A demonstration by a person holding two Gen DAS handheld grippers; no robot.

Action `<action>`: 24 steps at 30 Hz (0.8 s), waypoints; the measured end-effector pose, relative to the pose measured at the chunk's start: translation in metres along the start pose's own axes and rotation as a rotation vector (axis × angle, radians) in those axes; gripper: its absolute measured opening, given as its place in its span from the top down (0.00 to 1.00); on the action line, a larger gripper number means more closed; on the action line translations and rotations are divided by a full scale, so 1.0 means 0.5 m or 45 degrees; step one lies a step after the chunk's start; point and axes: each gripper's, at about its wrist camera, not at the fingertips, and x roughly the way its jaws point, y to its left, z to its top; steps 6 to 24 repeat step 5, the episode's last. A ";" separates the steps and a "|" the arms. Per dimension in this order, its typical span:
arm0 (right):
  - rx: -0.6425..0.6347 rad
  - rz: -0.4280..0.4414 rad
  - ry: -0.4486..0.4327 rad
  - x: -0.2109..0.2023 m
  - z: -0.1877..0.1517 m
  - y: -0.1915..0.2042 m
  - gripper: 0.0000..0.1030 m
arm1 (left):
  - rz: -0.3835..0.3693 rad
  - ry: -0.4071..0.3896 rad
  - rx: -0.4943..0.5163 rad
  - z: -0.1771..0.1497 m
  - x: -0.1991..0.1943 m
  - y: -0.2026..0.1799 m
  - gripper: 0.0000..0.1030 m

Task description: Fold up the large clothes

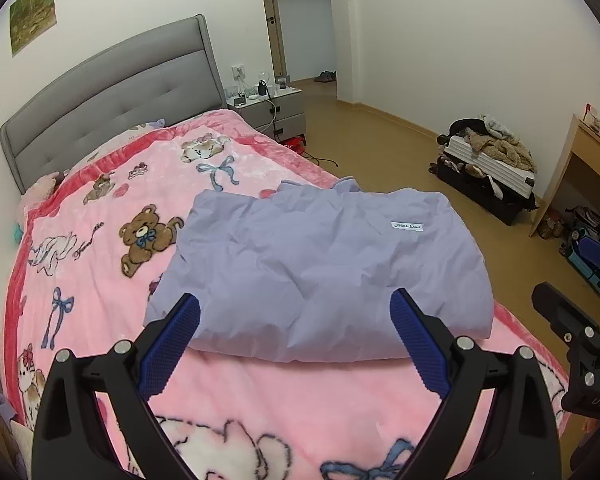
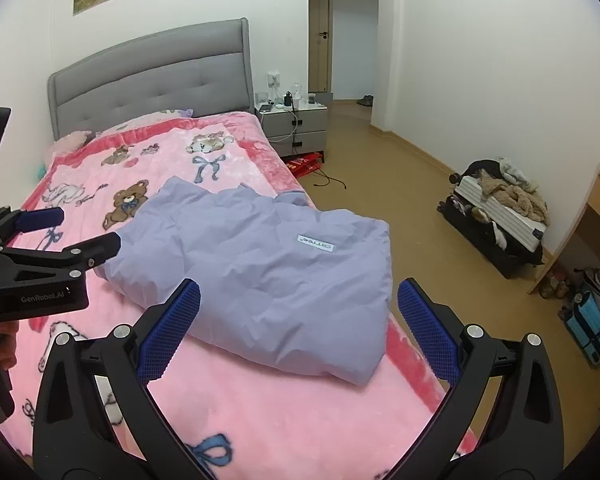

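A: We hold the left gripper (image 1: 296, 336) spread wide with nothing in it, hovering over the near edge of the jacket (image 1: 320, 268).

B: Our right gripper (image 2: 300, 324) gapes empty too, above the jacket's near right corner. Bare pink blanket (image 2: 260, 408) lies in front, open floor (image 2: 440, 216) to the right.

A: The lilac jacket sits folded in a puffy, wrinkled block on the bed's right side, white label (image 2: 315, 243) up, collar toward the headboard (image 2: 152, 80).

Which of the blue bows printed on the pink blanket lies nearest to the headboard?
The blue bow just below the printed puppy near the grey headboard. The other bows sit lower on the pink blanket, beside or before the folded lilac jacket.
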 end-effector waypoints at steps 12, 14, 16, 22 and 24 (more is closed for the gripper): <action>-0.003 0.007 -0.005 0.002 0.005 0.000 0.08 | 0.000 0.001 -0.001 0.000 0.000 0.001 0.09; -0.003 0.007 -0.005 0.002 0.005 0.000 0.08 | 0.000 0.001 -0.001 0.000 0.000 0.001 0.09; -0.003 0.007 -0.005 0.002 0.005 0.000 0.08 | 0.000 0.001 -0.001 0.000 0.000 0.001 0.09; -0.003 0.007 -0.005 0.002 0.005 0.000 0.08 | 0.000 0.001 -0.001 0.000 0.000 0.001 0.09; -0.003 0.007 -0.005 0.002 0.005 0.000 0.08 | 0.000 0.001 -0.001 0.000 0.000 0.001 0.09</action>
